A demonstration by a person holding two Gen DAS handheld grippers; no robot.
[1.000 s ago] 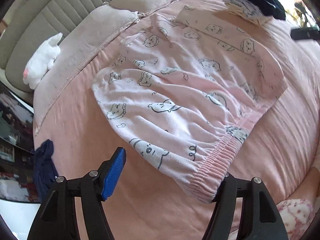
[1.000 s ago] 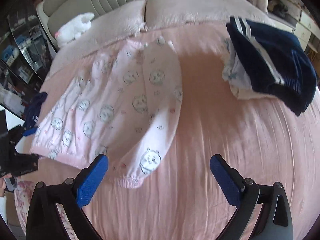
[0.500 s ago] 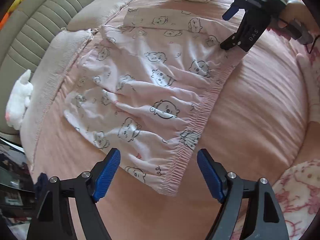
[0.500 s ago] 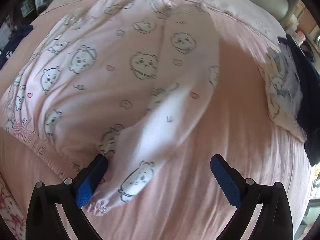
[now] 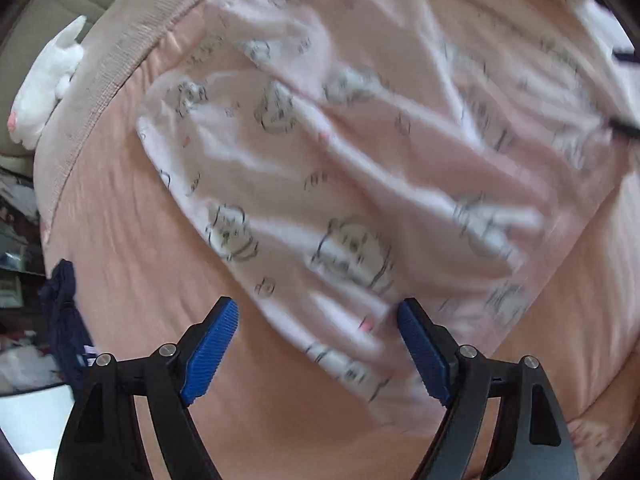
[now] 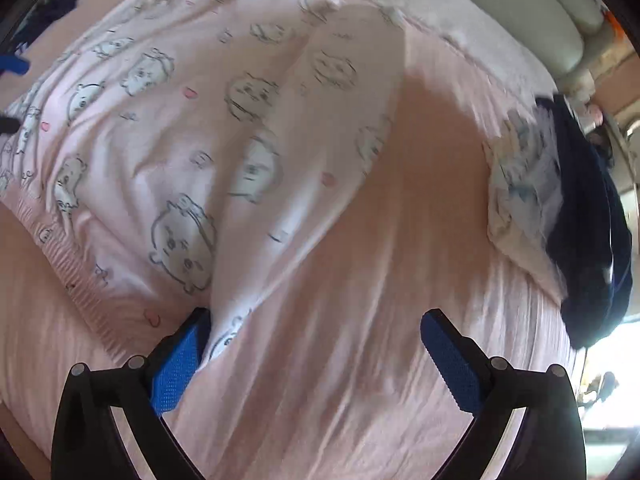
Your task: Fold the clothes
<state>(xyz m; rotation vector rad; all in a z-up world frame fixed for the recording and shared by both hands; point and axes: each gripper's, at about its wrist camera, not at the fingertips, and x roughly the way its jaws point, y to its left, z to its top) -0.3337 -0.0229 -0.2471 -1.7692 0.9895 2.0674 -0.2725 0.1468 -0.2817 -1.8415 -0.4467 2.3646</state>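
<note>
Right wrist: spread fingers (image 6: 188,356) beside pyjama top (image 6: 192,128).

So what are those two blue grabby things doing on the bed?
A person is holding them to fold clothes. A pale pink pyjama top with cartoon bears lies spread on the pink bedsheet. The left gripper is open over the top's bottom corner, and the right gripper is open at the end of its sleeve. Neither has grabbed yet. A pile of folded clothes with a navy garment on top sits off to the side.
</note>
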